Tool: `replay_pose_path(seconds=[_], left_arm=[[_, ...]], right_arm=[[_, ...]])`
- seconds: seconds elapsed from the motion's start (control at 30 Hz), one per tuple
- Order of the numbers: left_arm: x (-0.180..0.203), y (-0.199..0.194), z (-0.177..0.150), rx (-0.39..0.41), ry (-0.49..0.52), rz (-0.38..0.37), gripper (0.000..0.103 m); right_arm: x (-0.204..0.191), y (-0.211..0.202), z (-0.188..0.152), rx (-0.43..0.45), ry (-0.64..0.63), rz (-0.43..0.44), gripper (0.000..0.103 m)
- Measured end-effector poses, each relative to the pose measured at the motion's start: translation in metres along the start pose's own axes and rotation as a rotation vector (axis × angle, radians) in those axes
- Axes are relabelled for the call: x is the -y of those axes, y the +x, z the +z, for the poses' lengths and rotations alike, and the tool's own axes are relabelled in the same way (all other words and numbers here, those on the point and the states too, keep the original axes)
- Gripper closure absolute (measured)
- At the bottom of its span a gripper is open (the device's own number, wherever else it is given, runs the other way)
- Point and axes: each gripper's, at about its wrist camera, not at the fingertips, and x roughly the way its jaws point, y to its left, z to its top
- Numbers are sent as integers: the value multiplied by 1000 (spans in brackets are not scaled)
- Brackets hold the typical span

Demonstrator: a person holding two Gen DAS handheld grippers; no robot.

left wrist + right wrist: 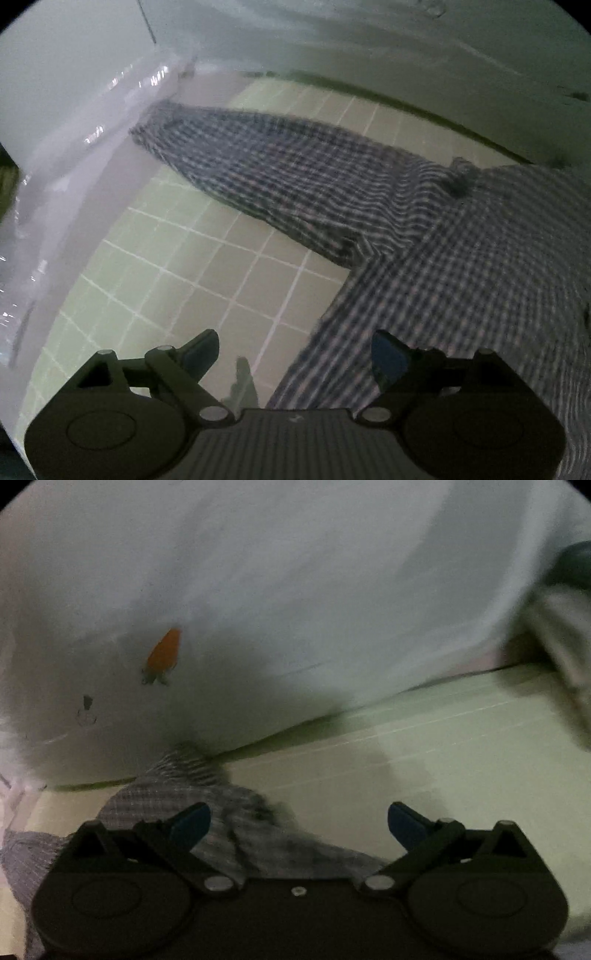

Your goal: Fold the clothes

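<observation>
A blue-and-white checked shirt (424, 236) lies spread on a pale green mat with a white grid (177, 266). One sleeve (258, 162) stretches toward the back left corner. My left gripper (295, 354) hovers over the shirt's left edge, its jaws wide apart with nothing between them. In the right wrist view a rumpled part of the same shirt (221, 812) lies under and behind my right gripper (299, 827), which stands wide open and holds nothing. That view is blurred by motion.
White sheeting (369, 48) rises behind the mat, and glossy white plastic (74, 177) borders it on the left. The backdrop carries an orange carrot print (164, 653). A blurred grey and dark object (565, 620) shows at the far right.
</observation>
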Motion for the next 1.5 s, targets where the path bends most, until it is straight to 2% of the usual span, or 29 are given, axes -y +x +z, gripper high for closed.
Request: replay_pose_path(seconds=[0.1,0.17,0.2,0.27,0.3,0.33,0.37,0.63,0.7,0.77,0.83,0.87,0.93,1.07,1.13,1.23,1.33,1.5], left_arm=[[-1,10,4,-10,2,-3,13],[-2,15,4,-22,-1,2,13],[-2,17,5,-27,-11,1,13],[-5,20,6,-33,-39,-9,13],[-6,21,6,-35,-49,-14,13],[-6,23,6,-37,-58,-15,13],[-6,24,7,-38,-60,-14,13],[-8,26,11,-35,-52,-15,13],[-9,27,11,-37,-52,-16,13],[-10,28,11,-41,-55,-12,13],[-12,27,11,-39,-57,-9,13],[-13,25,11,-35,-57,-9,13],[-14,20,11,-24,-55,-12,13],[-18,2,8,11,-57,-38,13],[-18,-9,5,29,-43,-52,13],[-10,-33,-6,62,2,-71,13],[-1,-55,-19,84,43,-95,13],[15,-81,-45,91,129,-144,12]], right_arm=[[-23,38,8,-98,-46,37,0],[-36,57,8,-150,-101,28,2],[-39,64,8,-171,-115,23,8],[-46,77,8,-213,-140,15,27],[-46,82,10,-231,-142,23,50],[-45,85,12,-243,-148,43,88],[-45,88,14,-249,-155,58,97],[-73,77,67,6,-279,49,97],[-79,88,64,-15,-312,19,96],[-82,104,55,-67,-351,-30,90],[-81,102,50,-72,-351,-64,64],[-79,97,49,-59,-338,-74,58],[-75,85,48,-31,-313,-94,27],[-64,26,37,84,-287,-117,13],[-55,-9,24,116,-257,-117,7],[-35,-54,-9,116,-201,-135,6],[-12,-89,-50,72,-186,-162,6],[14,-113,-120,-43,-181,-216,3]])
